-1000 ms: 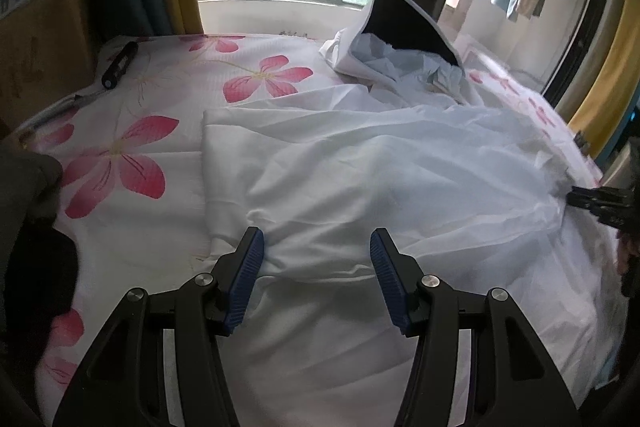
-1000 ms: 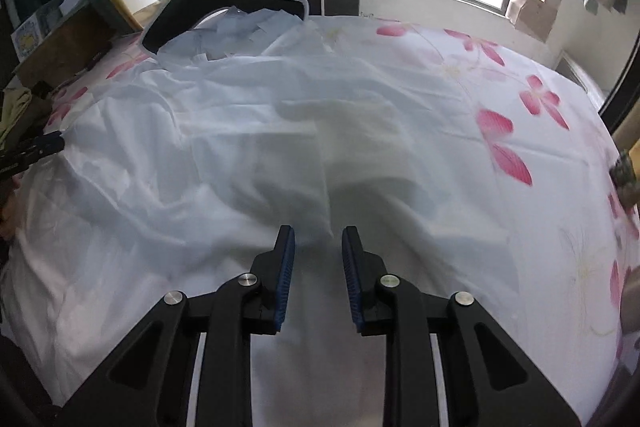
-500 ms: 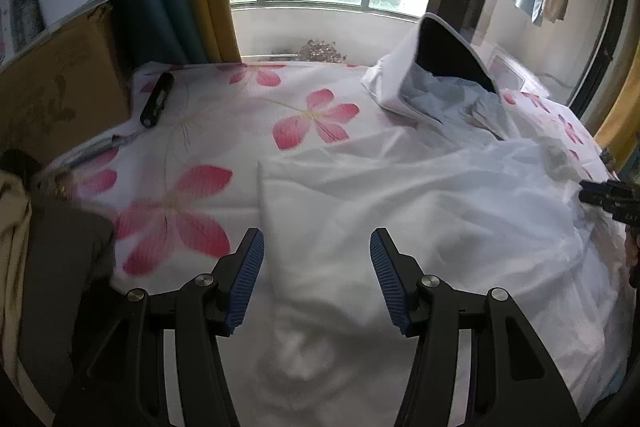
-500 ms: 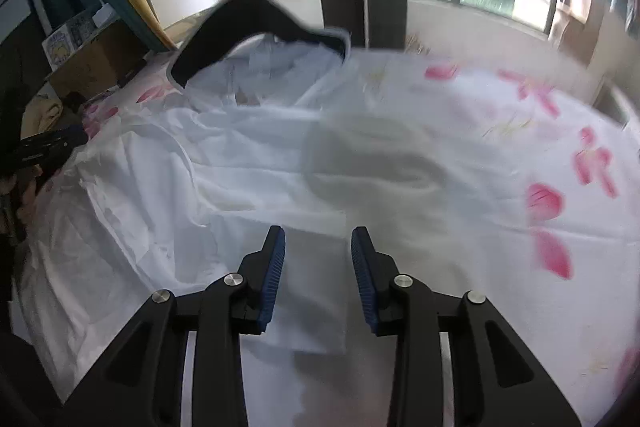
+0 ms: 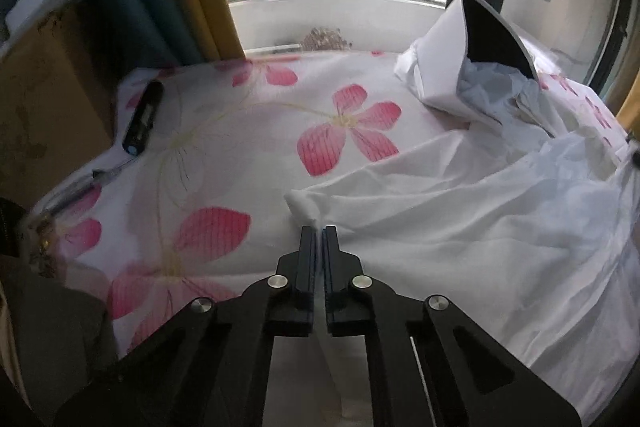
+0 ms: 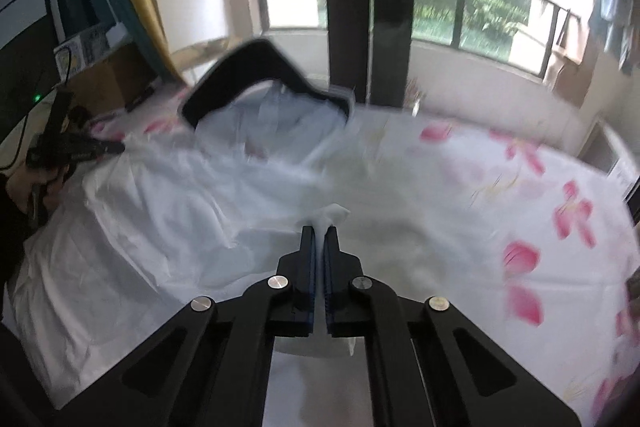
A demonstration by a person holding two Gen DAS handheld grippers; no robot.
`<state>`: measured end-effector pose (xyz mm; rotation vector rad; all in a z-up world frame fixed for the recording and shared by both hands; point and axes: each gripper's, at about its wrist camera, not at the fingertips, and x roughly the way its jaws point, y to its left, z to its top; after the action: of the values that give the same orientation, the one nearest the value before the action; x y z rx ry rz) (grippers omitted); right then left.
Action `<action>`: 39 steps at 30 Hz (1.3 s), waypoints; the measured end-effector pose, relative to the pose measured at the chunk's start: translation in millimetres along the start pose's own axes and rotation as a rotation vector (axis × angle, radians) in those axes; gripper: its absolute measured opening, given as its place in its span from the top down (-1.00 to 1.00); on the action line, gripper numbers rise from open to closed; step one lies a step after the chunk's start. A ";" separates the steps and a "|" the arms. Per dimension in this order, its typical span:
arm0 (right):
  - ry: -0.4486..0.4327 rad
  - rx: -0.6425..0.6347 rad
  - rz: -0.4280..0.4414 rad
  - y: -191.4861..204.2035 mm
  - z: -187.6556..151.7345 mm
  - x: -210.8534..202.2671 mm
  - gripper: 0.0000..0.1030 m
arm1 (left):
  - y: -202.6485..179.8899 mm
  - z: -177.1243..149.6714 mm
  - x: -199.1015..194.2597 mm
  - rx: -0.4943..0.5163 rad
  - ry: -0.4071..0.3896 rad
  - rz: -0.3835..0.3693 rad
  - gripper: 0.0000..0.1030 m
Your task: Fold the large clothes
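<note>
Jaws of left gripper (image 5: pixel 319 231) and right gripper (image 6: pixel 319 230) each pinch white garment (image 5: pixel 460 211) corners; black pen-like tool (image 5: pixel 142 119) near bed's (image 5: pixel 240 155) left edge.

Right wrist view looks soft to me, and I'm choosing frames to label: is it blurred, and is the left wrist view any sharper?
Right wrist view: motion-smeared across the white garment and flowered sheet; only the right gripper is crisp. Left wrist view: noticeably sharper, with fisheye bending and dark corners.

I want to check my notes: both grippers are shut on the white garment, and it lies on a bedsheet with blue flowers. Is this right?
Not quite. The left wrist view shows the flowers on the bedsheet are pink, not blue. The left gripper and right gripper are indeed shut on the white garment.
</note>
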<state>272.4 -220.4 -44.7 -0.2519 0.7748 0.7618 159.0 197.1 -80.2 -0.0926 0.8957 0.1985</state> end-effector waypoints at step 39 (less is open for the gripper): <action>0.160 0.260 -0.212 -83.6 -65.1 2.6 0.24 | -55.5 -34.0 -24.0 -0.020 0.035 -0.082 0.26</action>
<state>297.3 -308.9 -97.4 -0.1583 0.9717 0.4386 130.0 134.1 -82.8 -0.1513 0.9232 0.1291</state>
